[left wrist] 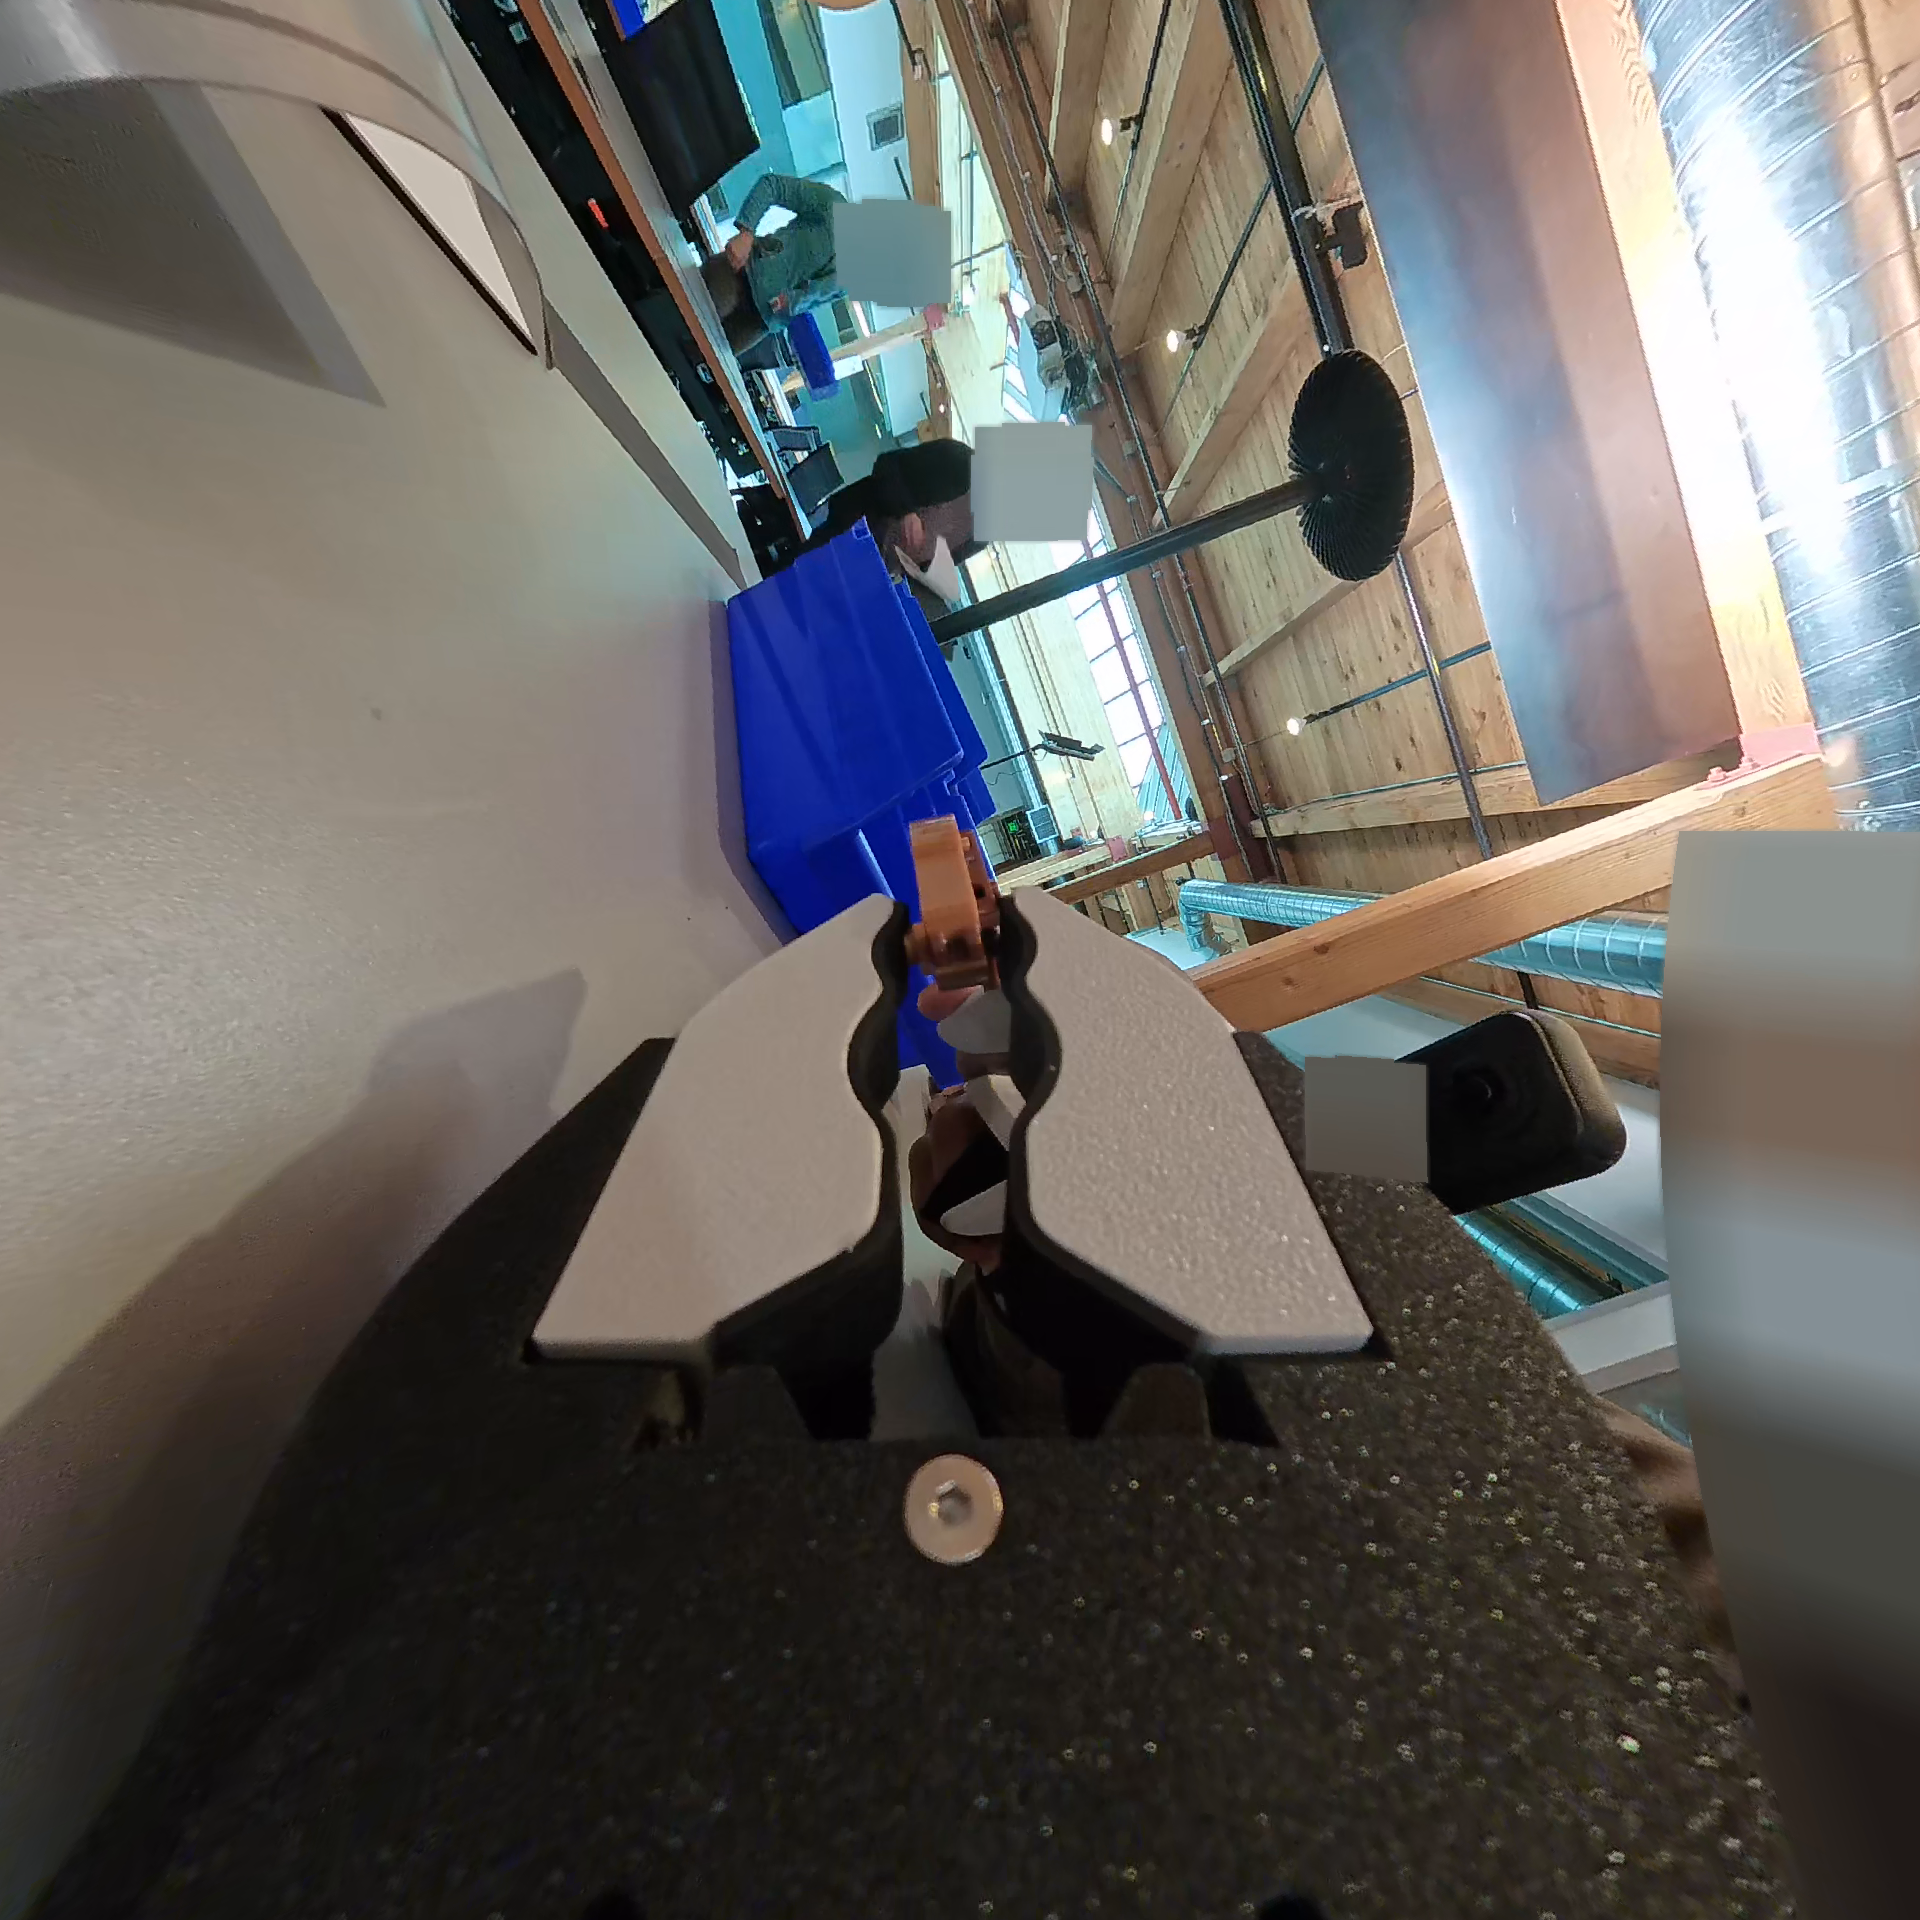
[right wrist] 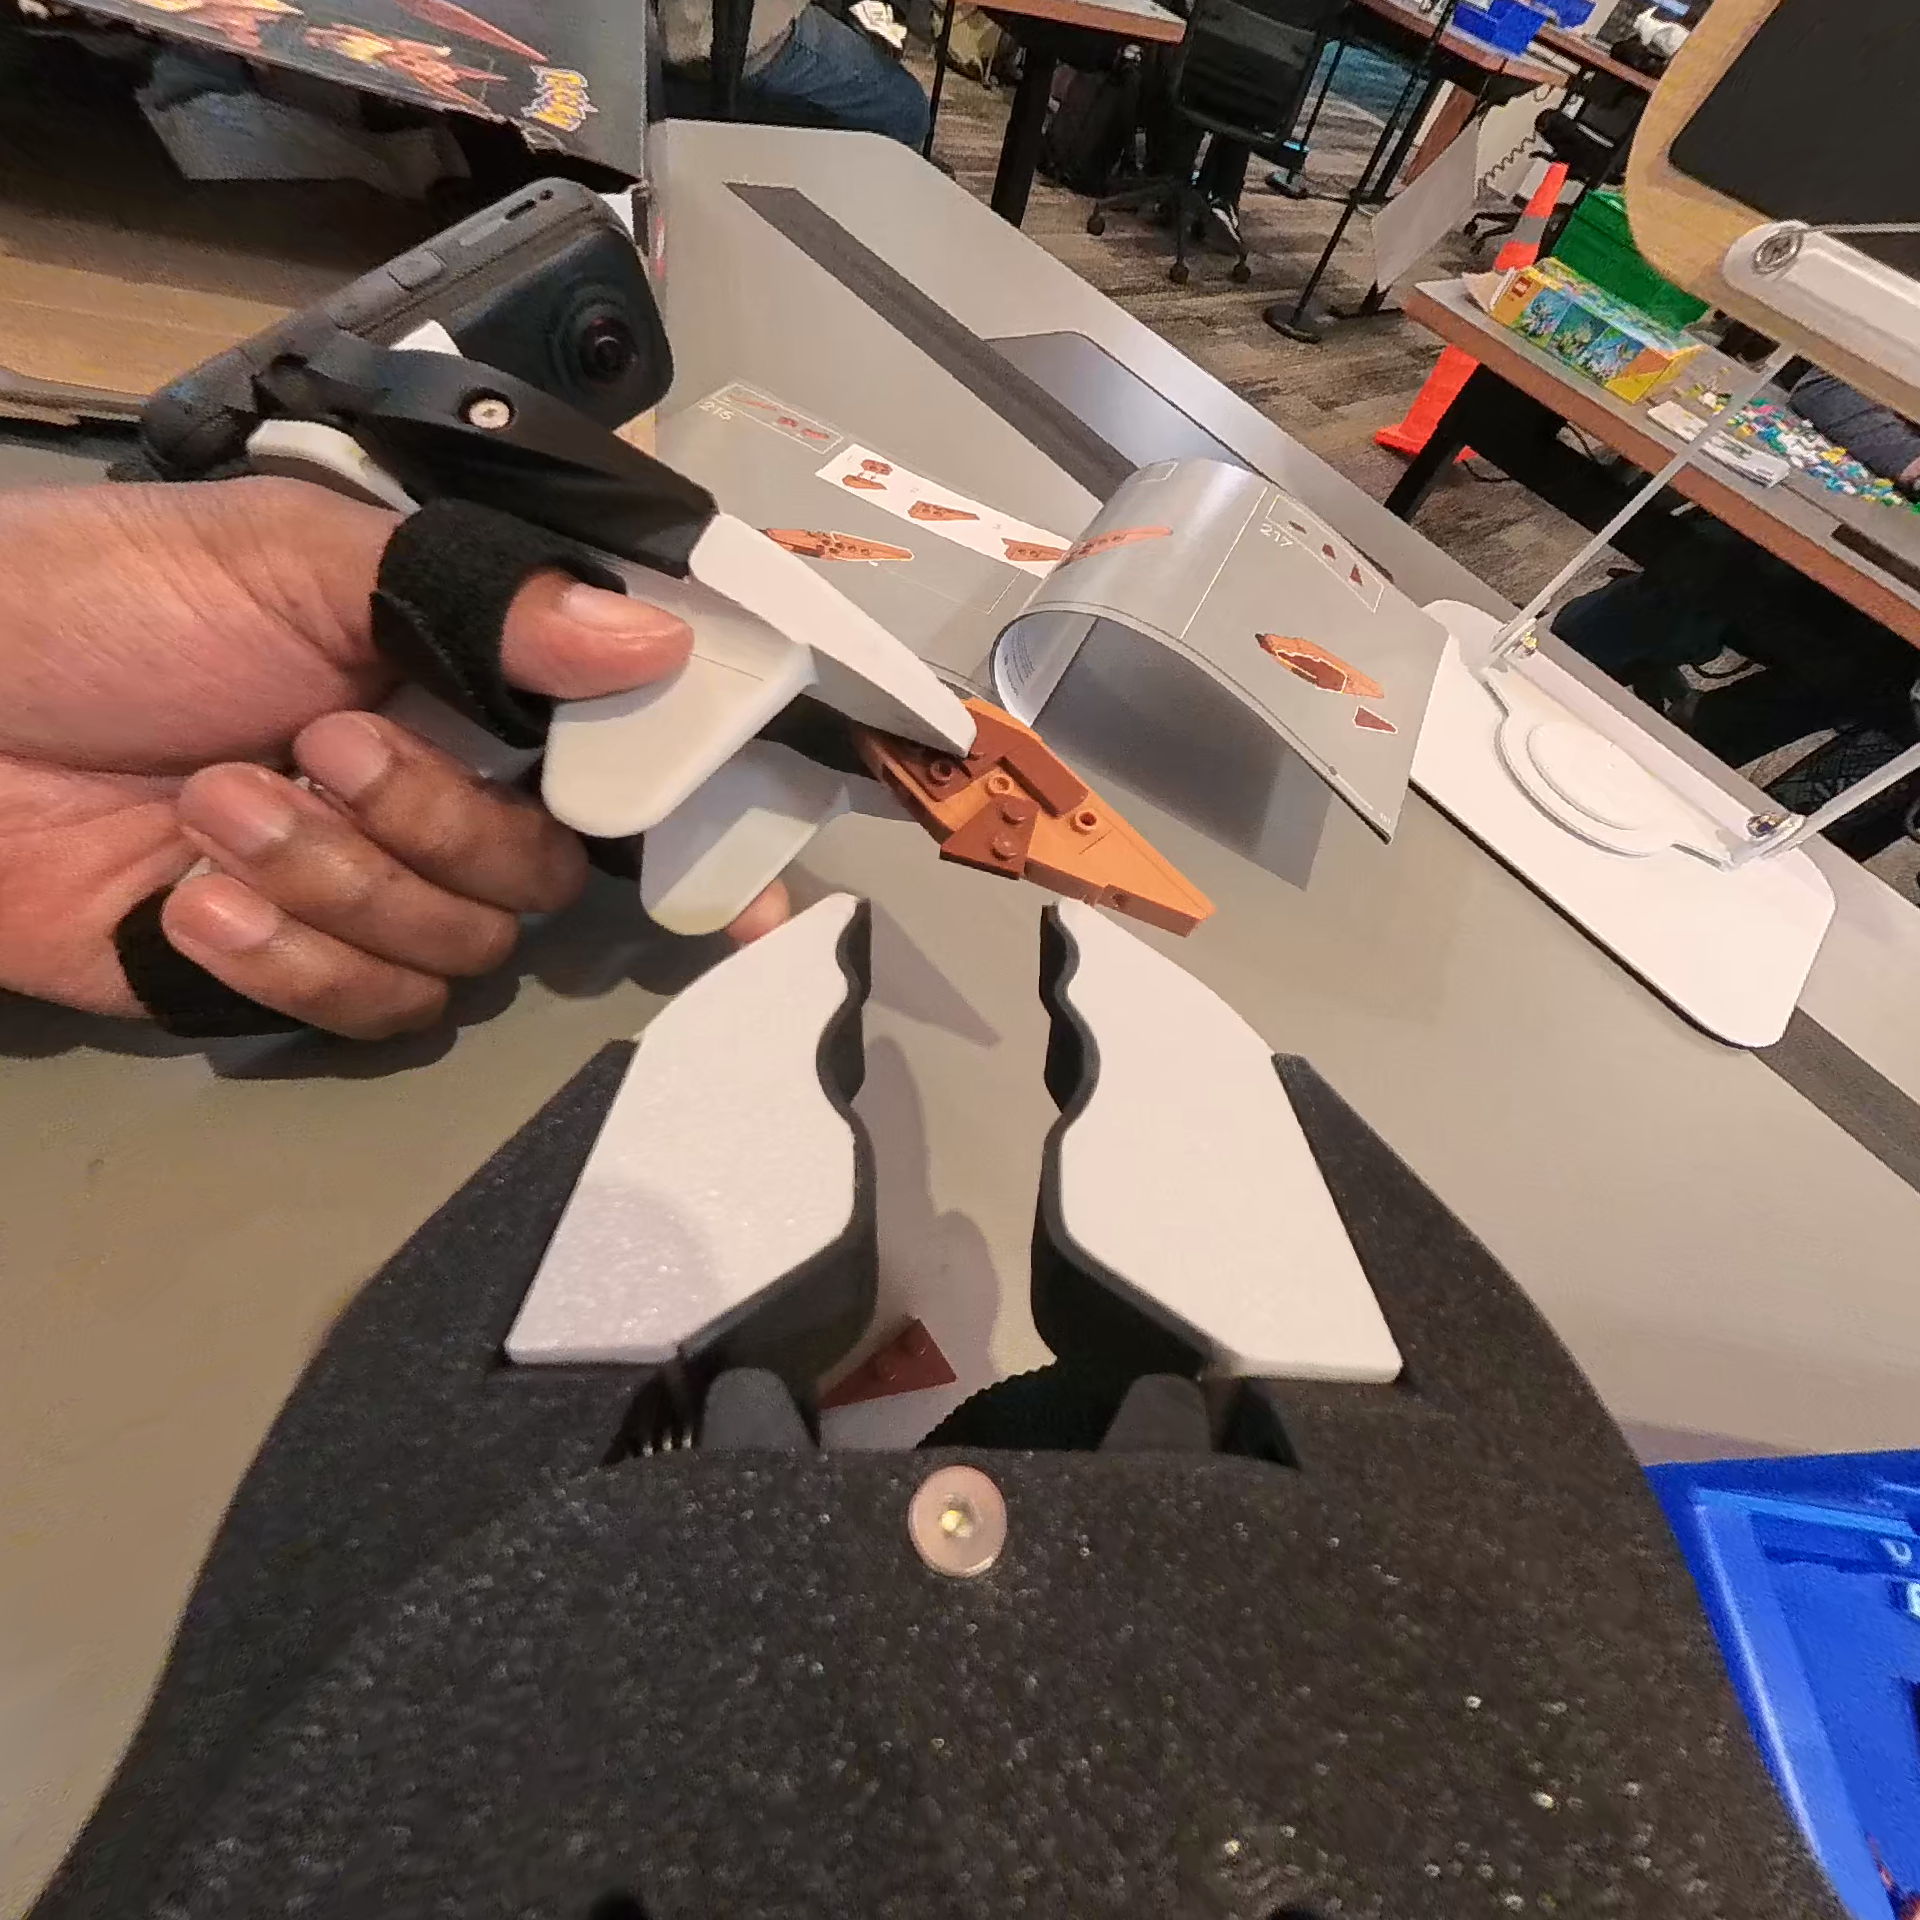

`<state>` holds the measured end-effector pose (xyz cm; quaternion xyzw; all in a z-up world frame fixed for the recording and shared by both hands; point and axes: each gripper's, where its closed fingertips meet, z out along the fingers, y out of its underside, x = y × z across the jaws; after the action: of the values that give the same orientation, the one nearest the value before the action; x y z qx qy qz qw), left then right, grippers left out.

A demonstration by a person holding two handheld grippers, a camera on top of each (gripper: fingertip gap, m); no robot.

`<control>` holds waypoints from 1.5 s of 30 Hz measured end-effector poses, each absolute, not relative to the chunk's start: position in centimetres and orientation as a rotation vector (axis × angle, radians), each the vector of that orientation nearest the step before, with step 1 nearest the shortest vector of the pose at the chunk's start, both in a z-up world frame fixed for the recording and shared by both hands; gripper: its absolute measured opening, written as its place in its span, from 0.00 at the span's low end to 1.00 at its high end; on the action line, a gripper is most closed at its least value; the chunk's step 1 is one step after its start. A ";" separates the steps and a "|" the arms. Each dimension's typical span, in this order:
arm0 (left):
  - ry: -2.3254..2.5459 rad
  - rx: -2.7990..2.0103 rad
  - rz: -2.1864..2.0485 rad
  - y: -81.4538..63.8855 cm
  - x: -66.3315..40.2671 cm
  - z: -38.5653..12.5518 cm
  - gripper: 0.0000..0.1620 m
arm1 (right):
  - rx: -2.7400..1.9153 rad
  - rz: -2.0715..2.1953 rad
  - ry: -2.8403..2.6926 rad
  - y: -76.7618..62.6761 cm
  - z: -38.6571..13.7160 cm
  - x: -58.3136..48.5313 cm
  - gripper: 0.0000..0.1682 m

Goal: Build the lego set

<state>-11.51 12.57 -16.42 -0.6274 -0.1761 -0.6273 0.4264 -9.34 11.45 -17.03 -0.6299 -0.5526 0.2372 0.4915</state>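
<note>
My left gripper (left wrist: 954, 914) is shut on a brown and orange wedge-shaped lego assembly (left wrist: 951, 909) and holds it in the air, turned on its side. In the right wrist view the same left gripper (right wrist: 883, 743) grips that assembly (right wrist: 1029, 810) above the grey table (right wrist: 1455, 1143), held by a hand (right wrist: 260, 748). My right gripper (right wrist: 951, 914) is open and empty, just below and in front of the assembly. A small dark red wedge piece (right wrist: 894, 1361) lies on the table between the bases of my right fingers.
An open instruction booklet (right wrist: 1195, 582) lies behind the assembly. A white stand base (right wrist: 1621, 810) with clear rods sits at the right. A blue bin (right wrist: 1818, 1662) is at the lower right, and also shows in the left wrist view (left wrist: 842, 748). People sit at other tables.
</note>
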 end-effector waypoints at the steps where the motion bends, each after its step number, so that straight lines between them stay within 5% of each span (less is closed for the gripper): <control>1: -0.440 -1.568 -1.568 12.6 -11.5 -16.4 0.10 | -1.531 0.576 -1.344 11.5 -17.1 -9.3 0.18; 45: -0.431 -1.581 -1.532 12.5 -11.3 -16.5 0.10 | -1.567 0.460 -1.252 12.6 -16.8 -9.8 0.11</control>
<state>-11.30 12.53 -16.49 -0.6350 -0.1730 -0.6153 0.4339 -9.77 12.61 -16.83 -0.6523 -0.5212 0.1916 0.5160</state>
